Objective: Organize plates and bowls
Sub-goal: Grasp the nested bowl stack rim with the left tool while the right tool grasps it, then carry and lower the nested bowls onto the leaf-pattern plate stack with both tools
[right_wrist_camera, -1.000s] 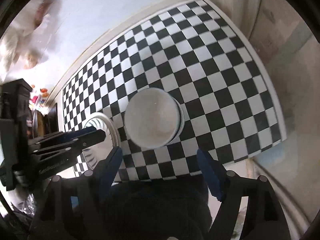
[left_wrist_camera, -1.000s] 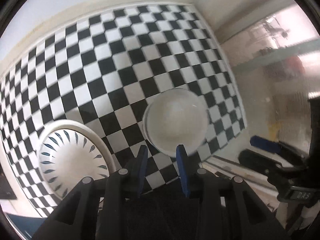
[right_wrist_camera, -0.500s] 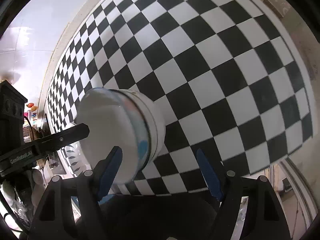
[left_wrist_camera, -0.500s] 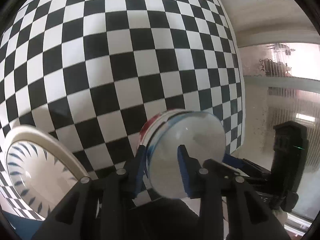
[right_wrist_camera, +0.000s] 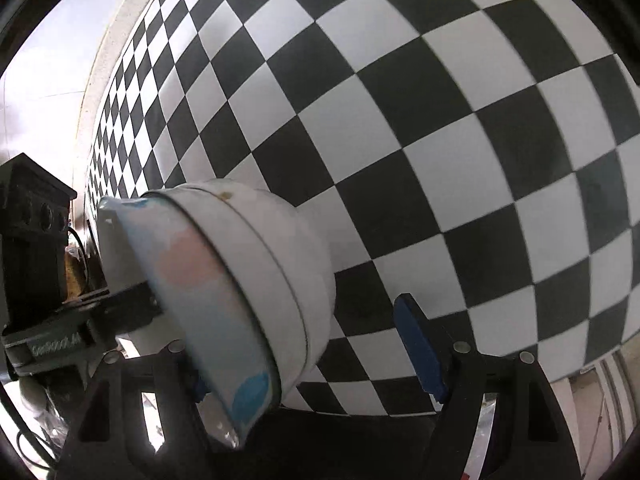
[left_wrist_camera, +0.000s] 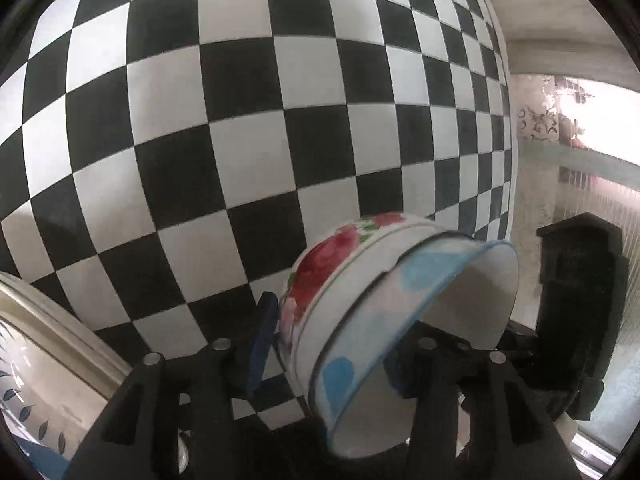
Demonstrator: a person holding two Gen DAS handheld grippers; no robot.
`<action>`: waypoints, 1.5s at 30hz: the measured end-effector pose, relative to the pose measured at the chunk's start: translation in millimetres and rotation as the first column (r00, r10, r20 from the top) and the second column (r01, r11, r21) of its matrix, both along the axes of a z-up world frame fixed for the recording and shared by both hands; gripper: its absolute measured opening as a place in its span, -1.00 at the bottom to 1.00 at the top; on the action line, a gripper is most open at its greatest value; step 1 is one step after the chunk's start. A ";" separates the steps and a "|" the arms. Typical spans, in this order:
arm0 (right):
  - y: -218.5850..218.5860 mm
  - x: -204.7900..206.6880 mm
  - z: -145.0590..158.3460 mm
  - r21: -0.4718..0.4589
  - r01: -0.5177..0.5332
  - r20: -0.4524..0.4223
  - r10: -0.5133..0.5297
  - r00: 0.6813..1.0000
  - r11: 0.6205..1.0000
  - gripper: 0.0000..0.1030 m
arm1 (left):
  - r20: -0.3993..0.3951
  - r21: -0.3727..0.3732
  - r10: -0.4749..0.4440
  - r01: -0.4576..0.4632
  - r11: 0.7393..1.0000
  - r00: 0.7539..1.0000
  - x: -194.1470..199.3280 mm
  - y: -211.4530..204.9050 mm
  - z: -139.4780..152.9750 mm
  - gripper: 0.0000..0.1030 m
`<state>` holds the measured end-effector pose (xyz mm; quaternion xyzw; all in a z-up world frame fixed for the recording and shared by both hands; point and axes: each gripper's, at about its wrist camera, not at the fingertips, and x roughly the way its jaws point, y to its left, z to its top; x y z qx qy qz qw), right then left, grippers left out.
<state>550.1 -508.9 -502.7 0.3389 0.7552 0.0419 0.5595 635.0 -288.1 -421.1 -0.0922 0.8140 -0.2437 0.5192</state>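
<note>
both grippers were closing in on the stacked bowls [left_wrist_camera: 360, 300] on the checkered tablecloth [left_wrist_camera: 240, 120], beside the leaf-patterned plate [left_wrist_camera: 48, 380]. the left gripper [left_wrist_camera: 332, 344], jaws just widened, straddled the rim without visibly pinching. the right gripper [right_wrist_camera: 308, 360] stood spread around the stack. next it likely needed to clamp one bowl and lift.

Soft daylight fills both views, brightest at a blown-out window [left_wrist_camera: 592, 116] to the right of the left gripper [left_wrist_camera: 332, 344]. The black-and-white chequered worktop [left_wrist_camera: 240, 120] bulges under fisheye distortion, with dark vignetting in the corners. The stacked white enamel bowls [right_wrist_camera: 248, 280], close to the lens, look smeared, and cast a faint shadow on the squares just beyond them.
</note>
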 end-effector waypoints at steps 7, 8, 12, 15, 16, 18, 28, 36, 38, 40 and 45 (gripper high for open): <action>-1.3 9.3 -6.6 0.091 0.042 0.029 -0.045 0.999 0.995 0.07 | 0.023 -0.072 0.009 -0.007 0.997 1.000 3.4 15.9 2.3 -0.16; -0.1 10.4 -6.6 0.088 0.036 0.033 -0.039 0.999 0.995 0.07 | 0.033 -0.075 0.007 -0.004 0.997 0.999 2.0 16.1 1.7 -0.15; 4.4 11.8 -5.7 0.079 0.040 0.044 -0.044 0.998 0.996 0.07 | 0.054 -0.084 -0.004 0.008 0.996 0.999 -1.4 22.3 9.6 -0.16; 7.4 15.4 -1.7 0.070 0.029 0.059 -0.033 0.998 0.997 0.06 | 0.066 -0.083 -0.013 0.019 0.996 0.998 -6.0 14.9 11.3 -0.16; 10.5 19.1 0.3 0.068 0.029 0.067 -0.033 0.997 0.997 0.04 | 0.074 -0.082 -0.017 0.023 0.996 0.997 -6.2 14.5 12.6 -0.16; 12.3 29.5 9.8 0.064 0.019 0.086 -0.024 0.996 0.998 0.01 | 0.093 -0.082 -0.020 0.028 0.996 0.995 -6.6 15.4 17.3 -0.16; 38.0 41.4 23.3 0.060 -0.017 0.110 0.011 0.994 0.998 -0.01 | 0.120 -0.072 -0.004 0.013 0.997 0.993 -7.0 19.6 17.1 -0.16; 77.5 54.7 54.7 0.063 -0.055 0.164 0.044 0.985 0.996 -0.02 | 0.176 -0.076 0.023 -0.010 0.997 0.984 -3.1 34.2 46.0 -0.16; 82.7 58.5 65.8 0.066 -0.072 0.179 0.060 0.982 0.995 -0.02 | 0.188 -0.073 0.039 -0.026 0.997 0.981 -3.7 42.4 54.5 -0.16; 97.0 64.2 73.6 0.077 -0.094 0.192 0.078 0.978 0.993 -0.02 | 0.198 -0.067 0.058 -0.046 0.997 0.978 -4.9 54.7 63.6 -0.16; 139.0 79.6 88.7 0.098 -0.161 0.221 0.137 0.966 0.982 -0.02 | 0.211 -0.059 0.114 -0.104 0.993 0.971 -10.6 91.6 82.0 -0.16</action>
